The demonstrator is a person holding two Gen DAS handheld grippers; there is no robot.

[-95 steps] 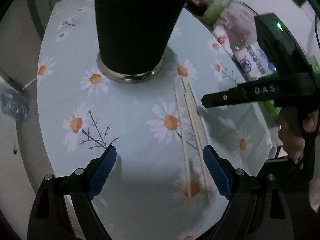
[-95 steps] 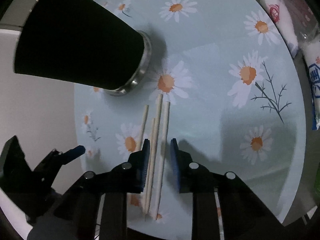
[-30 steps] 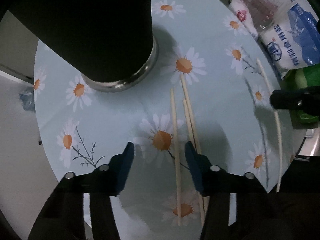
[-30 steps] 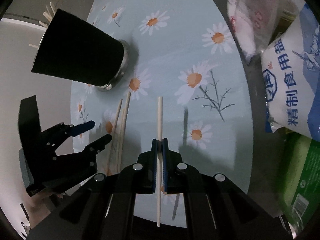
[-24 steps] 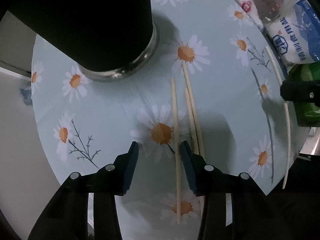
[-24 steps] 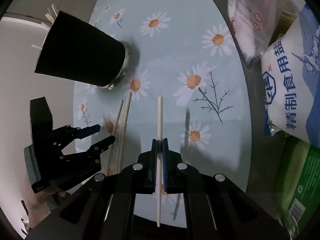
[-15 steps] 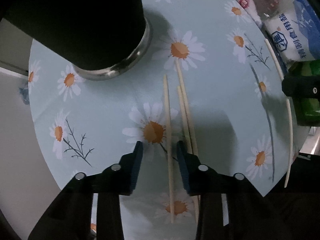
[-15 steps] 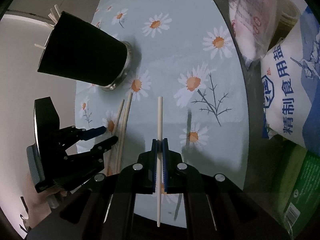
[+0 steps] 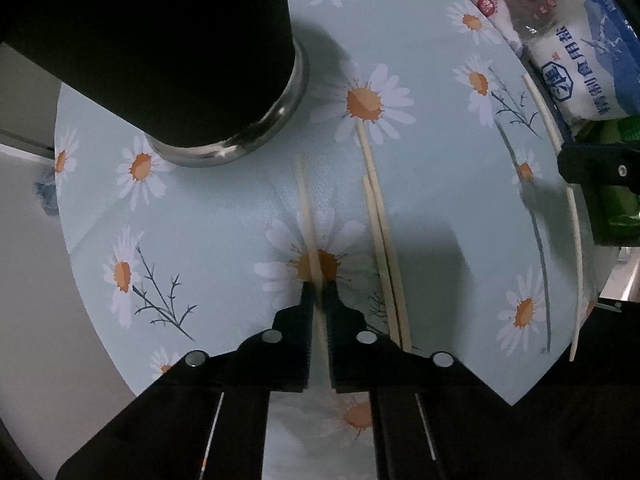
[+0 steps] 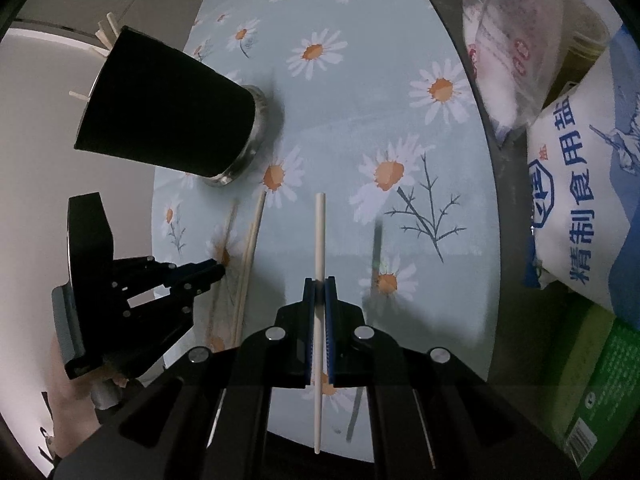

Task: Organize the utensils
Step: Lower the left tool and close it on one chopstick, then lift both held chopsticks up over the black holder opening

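A black cup (image 9: 160, 48) with a steel base stands on the daisy-print table (image 9: 200, 220). Seen from the right wrist, the cup (image 10: 168, 116) has several chopsticks (image 10: 106, 30) poking from its mouth. My left gripper (image 9: 320, 296) points straight down, its jaws closing with the pads pressed on one wooden chopstick (image 9: 308, 216) that lies on the cloth. Two more chopsticks (image 9: 380, 220) lie just to its right. My right gripper (image 10: 319, 292) is shut on another chopstick (image 10: 319, 240), held above the table and off to the right of the left gripper (image 10: 218, 270).
A blue and white salt bag (image 10: 580, 200), a clear bag of packets (image 10: 516, 48) and a green box (image 10: 600, 392) crowd the table's right side. The table's round edge (image 9: 516, 400) runs close below both grippers.
The left gripper's fingers have come together on the leftmost chopstick, which has slid slightly left, away from the other two. The right gripper still holds its chopstick and has barely moved.
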